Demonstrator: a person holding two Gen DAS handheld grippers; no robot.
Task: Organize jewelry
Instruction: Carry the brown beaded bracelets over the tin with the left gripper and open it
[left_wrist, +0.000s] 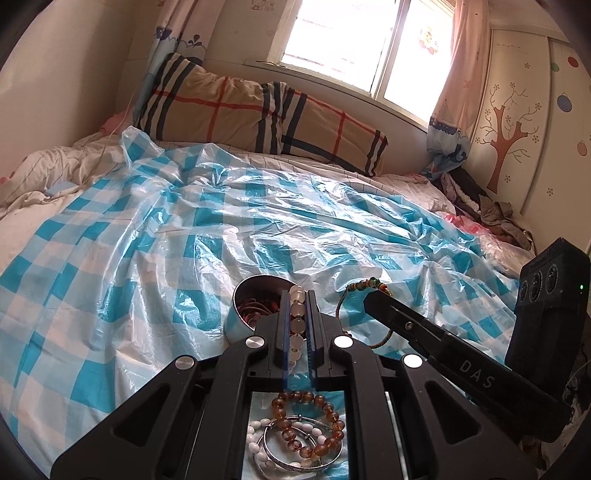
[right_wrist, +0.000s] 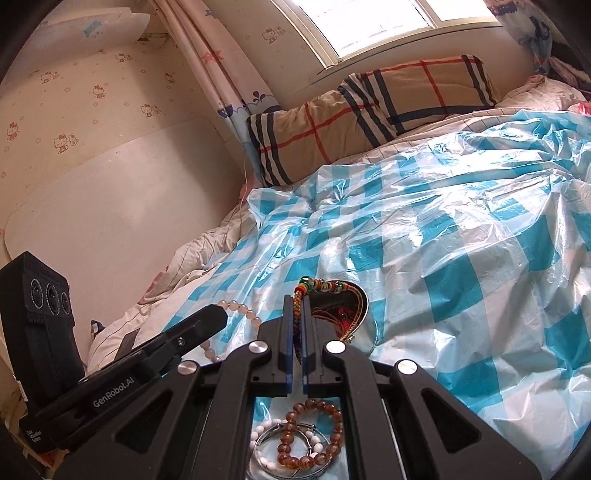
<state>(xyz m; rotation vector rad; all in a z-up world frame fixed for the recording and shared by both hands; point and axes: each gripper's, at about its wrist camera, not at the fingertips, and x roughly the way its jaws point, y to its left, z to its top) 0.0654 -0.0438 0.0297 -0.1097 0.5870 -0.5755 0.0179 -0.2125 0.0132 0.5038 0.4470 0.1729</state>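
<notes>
My left gripper (left_wrist: 298, 299) is shut on a pale bead bracelet (left_wrist: 297, 325), held just over a round metal tin (left_wrist: 255, 302) that holds red cord jewelry. My right gripper (right_wrist: 295, 302) is shut on a braided cord bracelet with colored beads (right_wrist: 325, 286), held over the same tin (right_wrist: 354, 306). Each gripper shows in the other's view: the right one (left_wrist: 373, 299) beside the tin, the left one (right_wrist: 218, 314) with the pale beads (right_wrist: 240, 308). Below the fingers lie an amber bead bracelet (left_wrist: 314, 424), a white bead bracelet (left_wrist: 258, 439) and silver bangles (left_wrist: 280, 458).
Everything lies on a blue-and-white checked plastic sheet (left_wrist: 184, 229) spread over a bed. A plaid pillow (left_wrist: 258, 114) sits at the head under a window. Clothes (left_wrist: 491, 210) are piled at the right bed edge by a decorated wardrobe (left_wrist: 517, 122).
</notes>
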